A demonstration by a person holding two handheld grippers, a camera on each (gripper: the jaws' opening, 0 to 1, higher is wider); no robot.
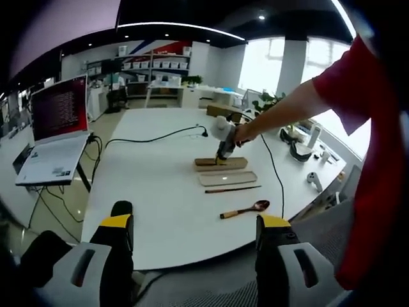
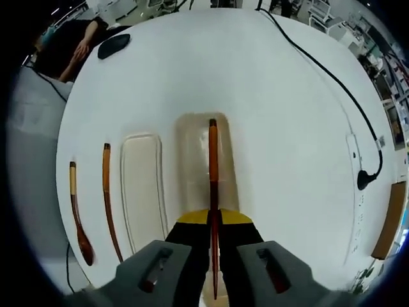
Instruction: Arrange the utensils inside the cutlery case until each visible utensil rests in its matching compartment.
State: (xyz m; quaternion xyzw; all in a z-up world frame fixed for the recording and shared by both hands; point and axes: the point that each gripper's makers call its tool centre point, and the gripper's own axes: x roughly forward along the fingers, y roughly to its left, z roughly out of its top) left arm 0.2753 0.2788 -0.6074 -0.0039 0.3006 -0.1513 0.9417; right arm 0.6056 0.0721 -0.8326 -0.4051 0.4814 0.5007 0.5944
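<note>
Left gripper view: The left tool (image 1: 195, 231) is seen raised near the front edge of a white bench (image 1: 153, 185), its jaws spread wide with nothing between them. Farther along the bench, the right tool (image 1: 223, 150) is observed held by a person's hand (image 1: 243, 132), lowered onto the case tray (image 1: 220, 164). Just nearer lies the case lid (image 1: 227, 178), then a single chopstick (image 1: 232, 189), then a wooden spoon (image 1: 245, 209), each apart from the next. A black cable (image 1: 150, 138) is noted across the far part of the bench. An open laptop (image 1: 59, 125) is seen on a stand to the left of the bench.

Right gripper view: The right tool (image 2: 214, 225) is found pressed together on a second chopstick (image 2: 213, 166), which is pinched near its thin end and extends lengthwise over the case tray (image 2: 192, 160); whether it touches the tray floor cannot be told. To the left, just beside the tray, the case lid (image 2: 141, 185) is recorded lying flat. Left of that the single chopstick (image 2: 108, 195) lies on the bench (image 2: 287, 160), and the wooden spoon (image 2: 78, 214) lies farthest left, near the bench edge. The black cable (image 2: 339, 89) is noted running along the right side to a plug.
</note>
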